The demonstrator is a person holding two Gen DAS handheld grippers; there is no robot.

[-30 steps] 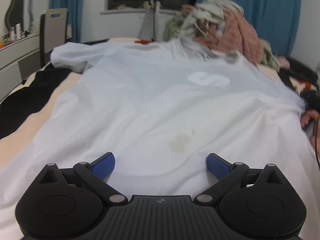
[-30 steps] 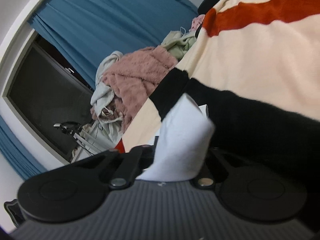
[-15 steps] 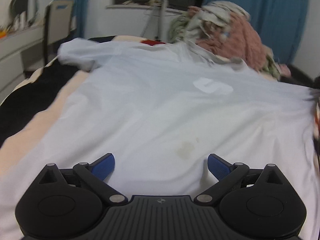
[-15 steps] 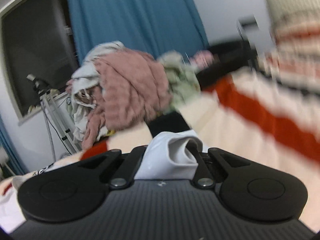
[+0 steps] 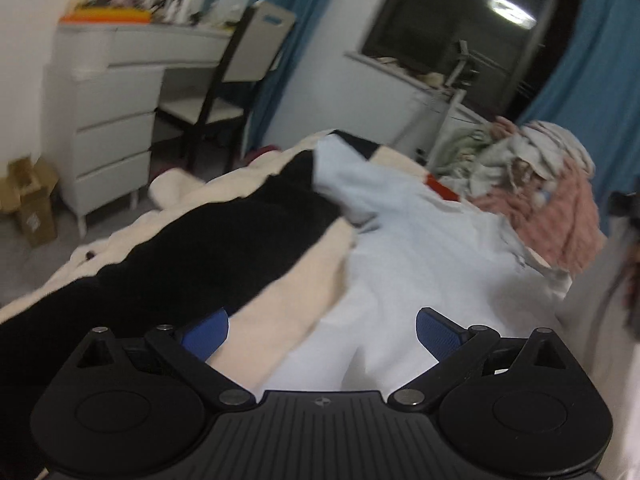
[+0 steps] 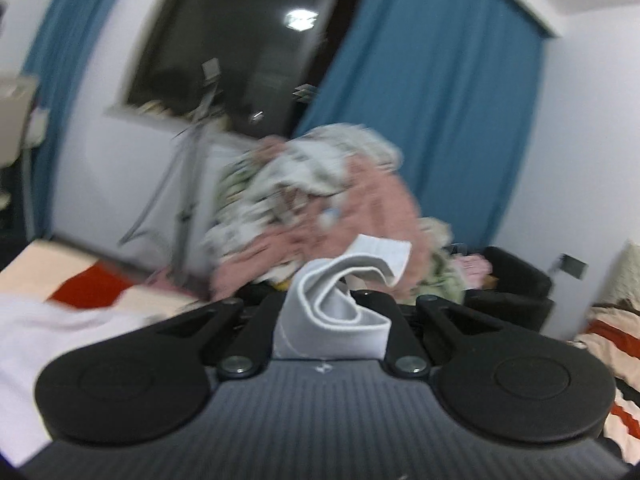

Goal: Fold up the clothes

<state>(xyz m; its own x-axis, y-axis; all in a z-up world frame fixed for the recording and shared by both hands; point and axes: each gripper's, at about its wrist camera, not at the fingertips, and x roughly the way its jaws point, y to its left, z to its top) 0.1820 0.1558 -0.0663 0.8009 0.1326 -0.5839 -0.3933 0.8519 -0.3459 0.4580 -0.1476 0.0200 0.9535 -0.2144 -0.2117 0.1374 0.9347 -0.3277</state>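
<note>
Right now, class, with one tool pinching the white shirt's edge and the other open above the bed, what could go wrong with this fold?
1. The right tool grips only a bunched edge of the white shirt; it may slip out.
2. The left tool is open and holds nothing, so the shirt could drag and wrinkle.
3. The clothes pile lies close beside the shirt and could snag it.

White walls [image 6: 580, 128] enclose the room. A dark window [image 5: 460, 32] on the far wall reflects a ceiling light, with blue curtains [image 6: 420, 120] at both sides. On the left stand a white drawer unit [image 5: 112, 120] and a chair [image 5: 236, 80]. The floor [image 5: 48, 264] is grey.
</note>
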